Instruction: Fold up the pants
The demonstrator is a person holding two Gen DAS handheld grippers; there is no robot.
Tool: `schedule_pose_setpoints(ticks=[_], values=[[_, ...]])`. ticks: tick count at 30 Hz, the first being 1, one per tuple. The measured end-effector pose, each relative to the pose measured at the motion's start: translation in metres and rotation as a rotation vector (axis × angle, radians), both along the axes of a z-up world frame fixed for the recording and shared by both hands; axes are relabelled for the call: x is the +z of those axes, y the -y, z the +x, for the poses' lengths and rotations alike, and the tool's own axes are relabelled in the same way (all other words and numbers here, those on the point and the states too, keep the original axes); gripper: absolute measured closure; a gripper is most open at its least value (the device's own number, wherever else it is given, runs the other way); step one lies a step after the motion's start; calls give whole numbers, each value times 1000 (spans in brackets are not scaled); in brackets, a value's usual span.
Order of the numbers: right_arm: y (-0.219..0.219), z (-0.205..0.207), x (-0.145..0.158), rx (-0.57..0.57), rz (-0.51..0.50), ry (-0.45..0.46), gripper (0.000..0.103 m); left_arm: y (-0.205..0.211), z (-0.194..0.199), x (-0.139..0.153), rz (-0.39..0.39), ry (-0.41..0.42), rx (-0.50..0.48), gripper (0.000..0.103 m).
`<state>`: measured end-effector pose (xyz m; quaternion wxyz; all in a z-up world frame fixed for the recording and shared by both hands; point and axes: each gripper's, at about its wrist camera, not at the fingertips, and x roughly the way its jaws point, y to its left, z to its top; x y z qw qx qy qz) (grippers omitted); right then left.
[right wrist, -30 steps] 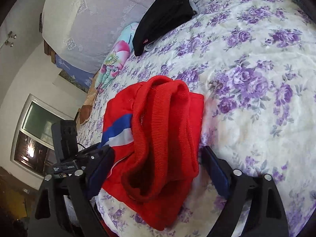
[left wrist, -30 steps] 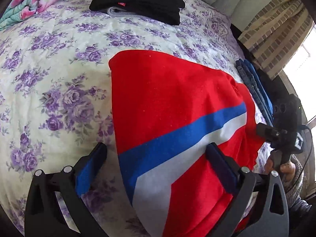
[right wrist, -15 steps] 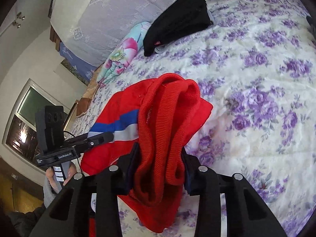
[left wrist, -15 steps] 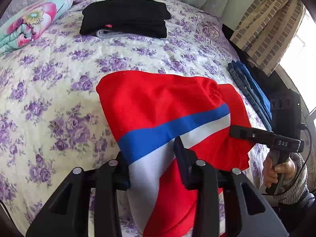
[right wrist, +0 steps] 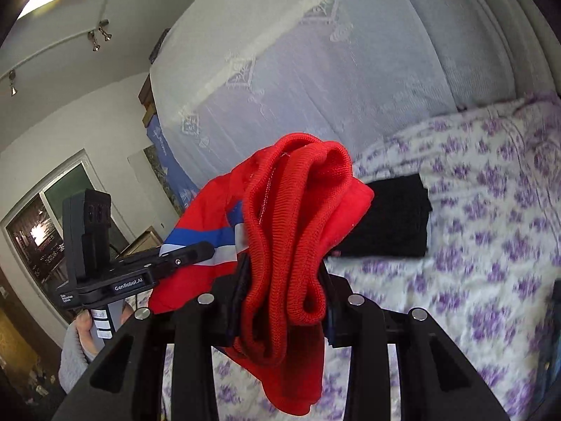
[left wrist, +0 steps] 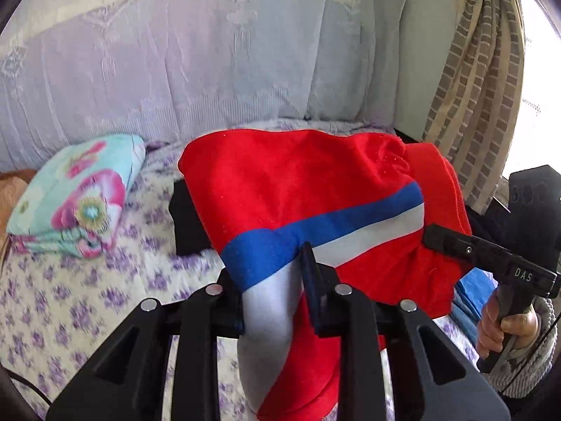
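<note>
The red pants (left wrist: pixel 298 182), with a blue and white stripe, hang lifted above the bed between both grippers. In the left wrist view my left gripper (left wrist: pixel 270 275) is closing its jaws on the striped edge, and the pads press the cloth. My right gripper (right wrist: pixel 283 280) is shut on the bunched ribbed waistband (right wrist: pixel 298 210), which droops below its fingers. Each gripper appears in the other's view: the right gripper (left wrist: pixel 441 240) bites the pants' right end, and the left gripper (right wrist: pixel 196 252) holds the stripe. A person's hand (left wrist: pixel 505 326) grips the right handle.
Folded black clothes (right wrist: pixel 389 221) lie on the purple-flowered bedsheet (right wrist: pixel 491 245) behind the pants. A flowered turquoise bundle (left wrist: pixel 77 196) sits at the left. Blue jeans (left wrist: pixel 473 291) lie at the bed's right edge. A lace-covered headboard (left wrist: pixel 175 52) and a checked curtain (left wrist: pixel 480 70) stand behind.
Both grippers closed on the red pants, which lay flat on the bed, and rose with them. The pants now hang in the air and the views tilt up toward the headboard.
</note>
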<state>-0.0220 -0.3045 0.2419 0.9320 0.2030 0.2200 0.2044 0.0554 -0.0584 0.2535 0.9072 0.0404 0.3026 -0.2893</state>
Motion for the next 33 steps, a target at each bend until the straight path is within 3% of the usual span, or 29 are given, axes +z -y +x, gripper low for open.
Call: schedule_pose_setpoints(ticks=[5,10,14,18,19,20,21,22,23,27,29,33], values=[[4,71,17,-72,-72,50,68,21,64,21,13,26,61,79],[11,152,-8,-111,-105,41,68,38,150,-2,14,-30,122,79],[5,211,-46,-129,-171,34,68,47,218,-45,13,-99,165,79],[-4,271,-105,-170,-308,-27,64,53,281,-114,38,-226,207,78],[-7,286,-125,-188,-360,-70,62,54,297,-138,55,-274,220,75],[-8,298,-147,-216,-416,-113,54,54,310,-161,75,-305,246,63],[-5,305,-164,-212,-416,-116,53,49,316,-174,59,-298,265,56],[3,305,-173,-209,-375,-94,53,44,316,-179,44,-266,280,37],[8,305,-175,-210,-343,-79,52,39,315,-180,32,-242,285,26],[9,299,-164,-185,-346,-57,46,23,311,-172,-1,-238,264,36],[17,285,-149,-208,-289,-19,43,18,303,-158,8,-192,282,42],[25,250,-109,-260,-206,116,41,12,284,-125,9,-87,292,42]])
